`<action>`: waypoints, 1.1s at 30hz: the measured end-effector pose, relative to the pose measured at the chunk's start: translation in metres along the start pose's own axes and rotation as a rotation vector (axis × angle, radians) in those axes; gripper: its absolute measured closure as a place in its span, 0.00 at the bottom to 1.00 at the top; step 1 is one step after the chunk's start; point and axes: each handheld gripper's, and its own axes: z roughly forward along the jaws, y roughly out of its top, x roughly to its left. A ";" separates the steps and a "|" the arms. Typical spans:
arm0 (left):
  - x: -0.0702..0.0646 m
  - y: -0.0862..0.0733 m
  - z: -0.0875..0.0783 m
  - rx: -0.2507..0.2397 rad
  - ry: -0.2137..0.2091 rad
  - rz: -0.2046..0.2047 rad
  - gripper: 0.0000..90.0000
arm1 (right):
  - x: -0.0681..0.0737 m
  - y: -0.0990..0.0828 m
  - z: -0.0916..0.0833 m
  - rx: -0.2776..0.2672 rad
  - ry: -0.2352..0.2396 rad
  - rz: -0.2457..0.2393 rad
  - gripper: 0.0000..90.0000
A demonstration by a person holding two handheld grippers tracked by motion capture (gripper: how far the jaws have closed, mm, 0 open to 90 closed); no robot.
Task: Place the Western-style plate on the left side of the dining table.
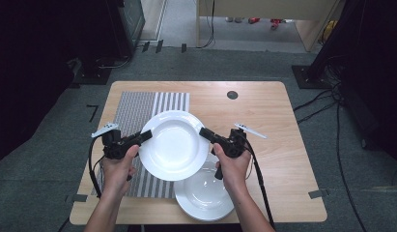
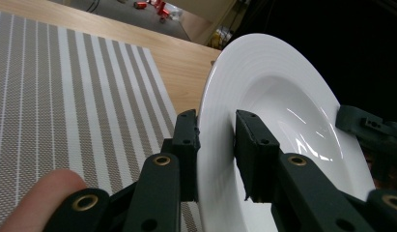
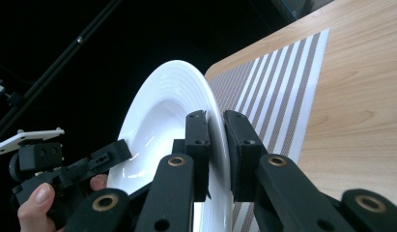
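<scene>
The left tool clamps the left rim of a white deep plate, empty, its hollow facing up and raised above the striped placemat on the desk. The right tool clamps its right rim. A second empty plate lies below, near the desk's front edge.

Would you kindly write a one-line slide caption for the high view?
Both grippers, left gripper and right gripper, clamp opposite rims of a white plate held above a striped placemat, beside a second plate.

Plate – glossy white ceramic; placemat woven; table wood.
</scene>
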 end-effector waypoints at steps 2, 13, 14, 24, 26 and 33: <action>0.005 0.001 0.000 0.000 0.004 -0.005 0.80 | 0.001 0.002 0.007 0.010 0.000 -0.003 0.91; 0.033 0.011 0.001 -0.010 0.032 -0.052 0.80 | 0.003 0.013 0.045 0.054 -0.003 -0.011 0.91; 0.035 0.012 0.001 -0.010 0.034 -0.055 0.80 | 0.003 0.014 0.047 0.058 -0.004 -0.010 0.91; 0.052 0.014 0.009 0.006 0.060 -0.078 0.79 | 0.000 0.026 0.073 0.092 -0.019 -0.025 0.91; 0.056 0.014 0.010 0.008 0.068 -0.086 0.79 | -0.001 0.027 0.079 0.103 -0.021 -0.025 0.91; 0.070 0.015 0.015 0.018 0.095 -0.104 0.78 | -0.005 0.030 0.098 0.134 -0.027 -0.018 0.91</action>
